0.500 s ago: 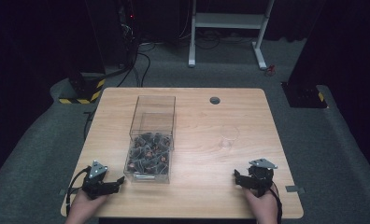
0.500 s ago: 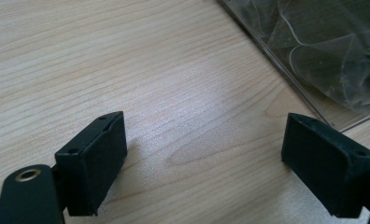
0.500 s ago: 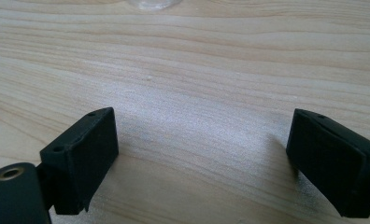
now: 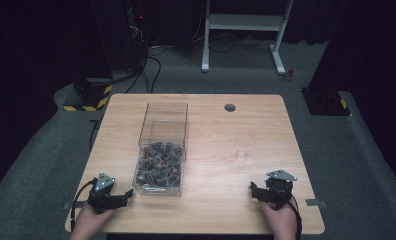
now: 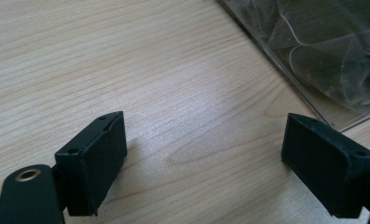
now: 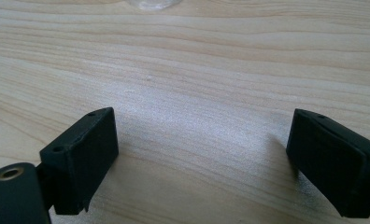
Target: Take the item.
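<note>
I have both grippers low at the near edge of the tabletop (image 4: 211,150). My left gripper (image 4: 127,196) sits at the near left corner, just beside the near end of the clear box (image 4: 162,150), not touching it. In the left gripper view its fingers (image 5: 96,161) are spread wide over bare wood with nothing between them, and the corner of the clear box with crinkled clear wrapping inside shows at the upper right. The box stands left of centre, long side running away from me, its near half filled with a heap of small dark brownish pieces (image 4: 158,165). My right gripper (image 4: 253,191) rests near the near right corner, well apart from the box. Its fingers (image 6: 82,156) are also spread wide, holding nothing. A small clear cup (image 4: 245,144) stands beyond it. A round dark hole (image 4: 230,107) marks the far side.
</note>
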A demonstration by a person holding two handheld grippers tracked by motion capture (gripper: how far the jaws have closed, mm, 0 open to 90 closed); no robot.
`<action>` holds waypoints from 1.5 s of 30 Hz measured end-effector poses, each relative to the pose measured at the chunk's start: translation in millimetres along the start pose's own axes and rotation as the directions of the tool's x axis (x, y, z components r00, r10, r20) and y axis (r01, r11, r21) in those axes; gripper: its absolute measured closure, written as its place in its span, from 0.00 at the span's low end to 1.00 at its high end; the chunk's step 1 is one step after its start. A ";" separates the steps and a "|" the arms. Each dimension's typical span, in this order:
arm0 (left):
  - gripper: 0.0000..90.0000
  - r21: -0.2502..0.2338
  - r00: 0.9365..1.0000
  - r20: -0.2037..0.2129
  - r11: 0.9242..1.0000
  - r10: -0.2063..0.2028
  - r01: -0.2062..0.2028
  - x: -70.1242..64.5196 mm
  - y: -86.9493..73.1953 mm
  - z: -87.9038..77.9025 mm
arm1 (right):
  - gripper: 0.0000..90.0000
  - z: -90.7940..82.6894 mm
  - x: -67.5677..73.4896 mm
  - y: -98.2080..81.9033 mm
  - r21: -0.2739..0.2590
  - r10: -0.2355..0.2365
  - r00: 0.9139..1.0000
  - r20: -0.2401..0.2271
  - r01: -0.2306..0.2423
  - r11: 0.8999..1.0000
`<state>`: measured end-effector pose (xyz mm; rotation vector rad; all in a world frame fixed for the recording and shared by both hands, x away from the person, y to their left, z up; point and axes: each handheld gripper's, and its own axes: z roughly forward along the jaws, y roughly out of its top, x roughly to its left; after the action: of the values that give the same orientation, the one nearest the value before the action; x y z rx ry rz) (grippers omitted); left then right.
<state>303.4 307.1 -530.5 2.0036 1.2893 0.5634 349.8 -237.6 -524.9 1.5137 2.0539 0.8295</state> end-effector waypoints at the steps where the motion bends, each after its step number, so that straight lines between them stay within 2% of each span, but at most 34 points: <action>1: 0.16 0.000 1.000 0.000 1.000 0.001 -0.001 0.0 0.0 0.0 | 0.10 0.0 0.0 0.0 0.000 0.000 1.000 0.000 0.000 1.000; 13: 0.16 0.000 1.000 0.000 1.000 0.000 0.000 0.0 0.0 0.1 | 0.10 0.2 -1.0 0.3 0.001 -0.010 1.000 -0.004 0.010 1.000; 23: 0.16 0.000 1.000 0.000 1.000 0.001 -0.001 0.0 0.0 0.1 | 0.15 -1.8 -1.2 1.0 -0.009 -0.014 1.000 -0.022 0.014 1.000; 31: 0.16 0.000 1.000 0.001 1.000 0.000 0.000 0.0 0.0 0.1 | 0.16 -10.3 6.2 2.7 -0.055 -0.036 0.999 -0.034 0.034 0.998; 36: 0.16 0.000 1.000 0.000 1.000 0.000 0.000 -0.1 0.0 0.0 | 0.17 -10.4 11.3 2.5 -0.063 -0.040 0.997 -0.063 0.036 0.997; 41: 0.16 0.000 1.000 0.000 1.000 0.000 0.000 -0.1 0.0 0.1 | 0.17 -7.3 19.0 1.2 -0.066 -0.079 0.993 -0.093 0.073 0.995; 45: 0.16 0.000 1.000 0.000 1.000 0.000 0.000 -0.1 0.0 0.0 | 0.17 -6.7 24.1 1.3 -0.072 -0.083 0.991 -0.107 0.075 0.995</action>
<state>303.3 307.0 -530.5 2.0038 1.2895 0.5629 339.1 -215.6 -519.4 1.3693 2.1268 0.9602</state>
